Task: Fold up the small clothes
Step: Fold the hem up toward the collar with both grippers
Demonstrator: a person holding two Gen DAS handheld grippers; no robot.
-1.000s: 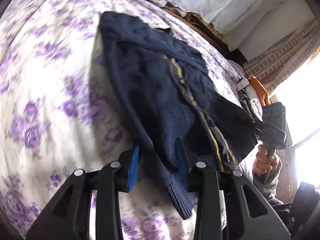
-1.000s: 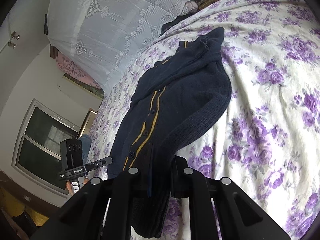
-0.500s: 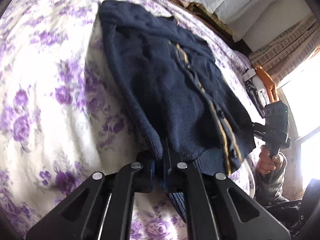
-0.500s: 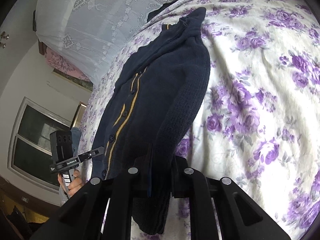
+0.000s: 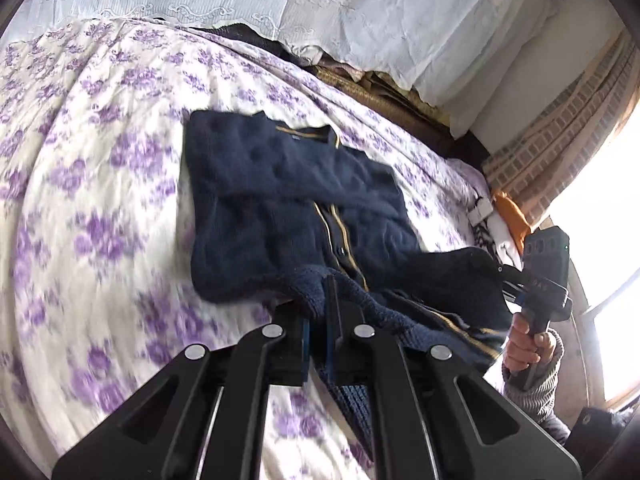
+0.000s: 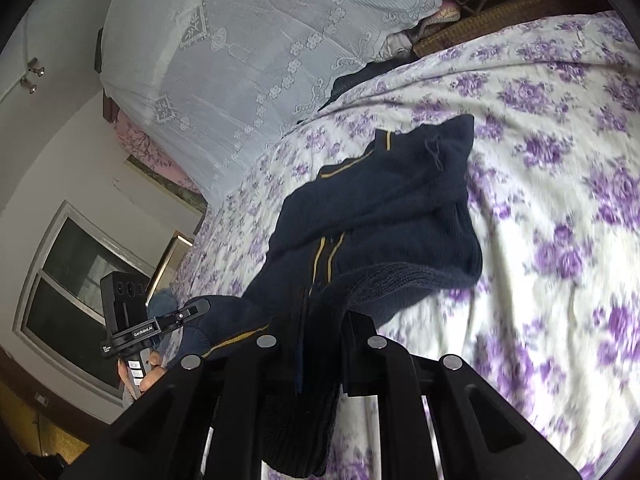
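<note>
Both tongs grip the hem of the navy cardigan [image 5: 288, 196]: left gripper [image 5: 316, 320] and right gripper [image 6: 324, 320] each clenched on 1 corner, hem raised off the bedsheet [image 5: 80, 200], apparently to fold it toward the collar.

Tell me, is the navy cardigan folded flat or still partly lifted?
Partly lifted: the navy cardigan's hem hangs from both grippers; its collar end lies on the bedspread.

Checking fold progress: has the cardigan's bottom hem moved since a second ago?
Yes. The hem, pinched by the left gripper and right gripper, has lifted off the floral bedsheet and come over toward the collar.
</note>
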